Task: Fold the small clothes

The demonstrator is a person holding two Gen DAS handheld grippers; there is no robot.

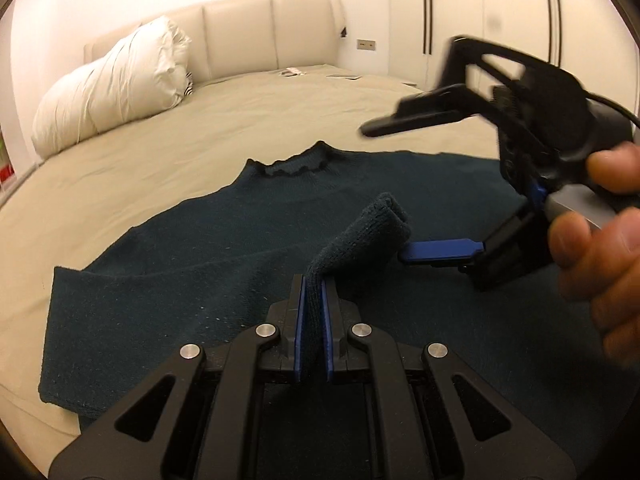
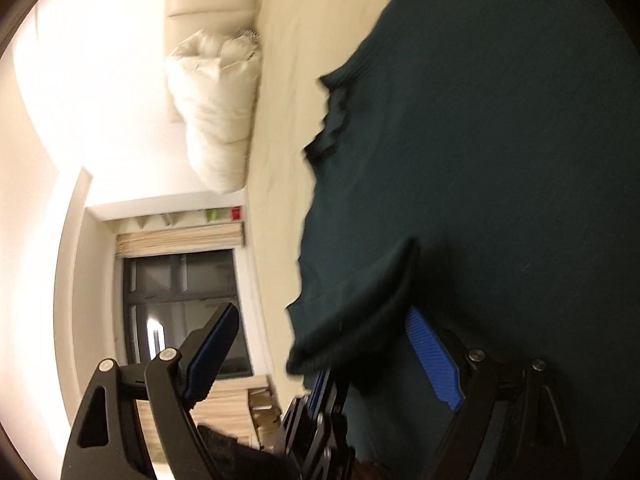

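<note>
A dark teal knit sweater (image 1: 224,240) lies spread on a beige bed (image 1: 200,132), its collar (image 1: 298,164) at the far side. My left gripper (image 1: 314,292) is shut on a sleeve cuff (image 1: 372,228) and holds it lifted over the sweater's body. My right gripper (image 1: 390,192) is open, turned on its side to the right of the cuff, with one blue pad (image 1: 440,252) just beside it. In the right wrist view the image is rotated; the right gripper (image 2: 324,324) gapes wide, the sweater (image 2: 500,160) and the lifted cuff (image 2: 352,320) lie between its fingers.
A rolled white duvet (image 1: 116,84) lies at the bed's far left against a cream padded headboard (image 1: 260,36). Small flat items (image 1: 344,76) lie at the bed's far side. A dark window (image 2: 184,304) and wall show beyond the bed.
</note>
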